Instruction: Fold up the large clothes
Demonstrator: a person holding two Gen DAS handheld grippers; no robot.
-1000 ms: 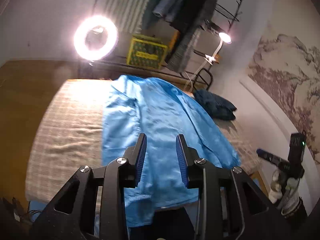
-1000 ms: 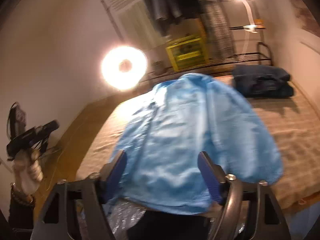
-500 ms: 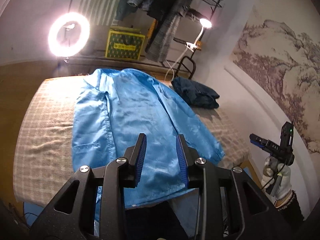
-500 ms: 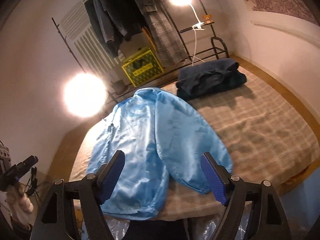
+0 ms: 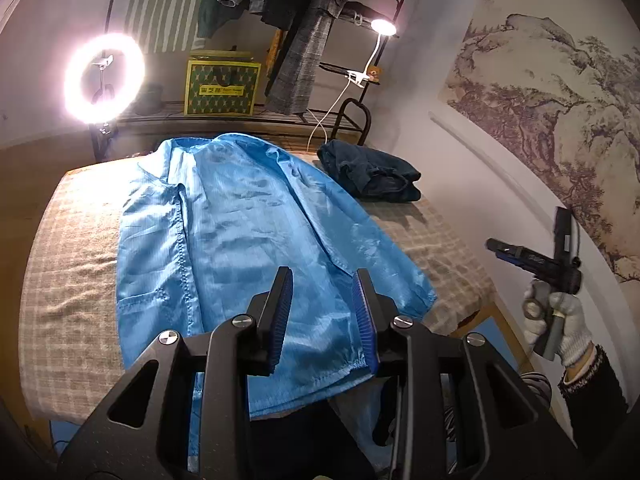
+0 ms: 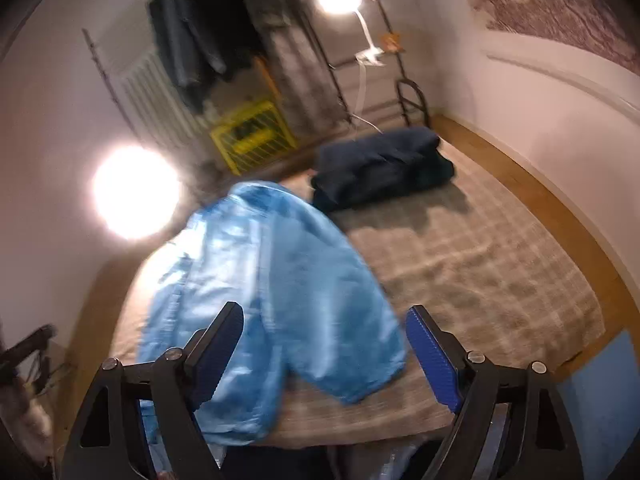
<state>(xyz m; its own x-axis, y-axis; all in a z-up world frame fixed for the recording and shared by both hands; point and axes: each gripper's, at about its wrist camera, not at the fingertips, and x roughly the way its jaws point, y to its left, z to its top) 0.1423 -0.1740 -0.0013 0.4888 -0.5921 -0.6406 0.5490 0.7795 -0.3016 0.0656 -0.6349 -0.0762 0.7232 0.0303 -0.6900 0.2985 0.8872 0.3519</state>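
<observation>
Blue coat (image 5: 248, 240) lies spread flat on a bed (image 5: 68, 272) with a checked cover, its collar at the far end and its bottom edge hanging a little over the near end.

From the left wrist view, the left gripper (image 5: 324, 312) hangs above the near part of the coat. Its jaws are partly open, with a narrow gap, and nothing is between them. The pads do not touch the cloth. It points down at a slant toward the bed.

From the right wrist view, the right gripper (image 6: 324, 356) is over the near right corner of the coat. Its jaws are wide apart and opening more, and they hold nothing. This view is blurry. In the left wrist view the right gripper (image 5: 532, 256) is off to the right side of the bed, held up by a hand in a white glove (image 5: 560, 324) with a dark sleeve.

One pile of dark blue clothes (image 5: 372, 172) sits on the far right part of the bed, just beside the coat. Nothing lies on top of the coat.

Behind the bed stand one round ring light (image 5: 104, 78), one yellow box (image 5: 222, 82), and one black rack (image 5: 304, 32) with several dark clothes hanging on it. One small lamp (image 5: 383, 27) shines by the rack. One big picture of trees and hills (image 5: 552, 112) covers the right wall.
</observation>
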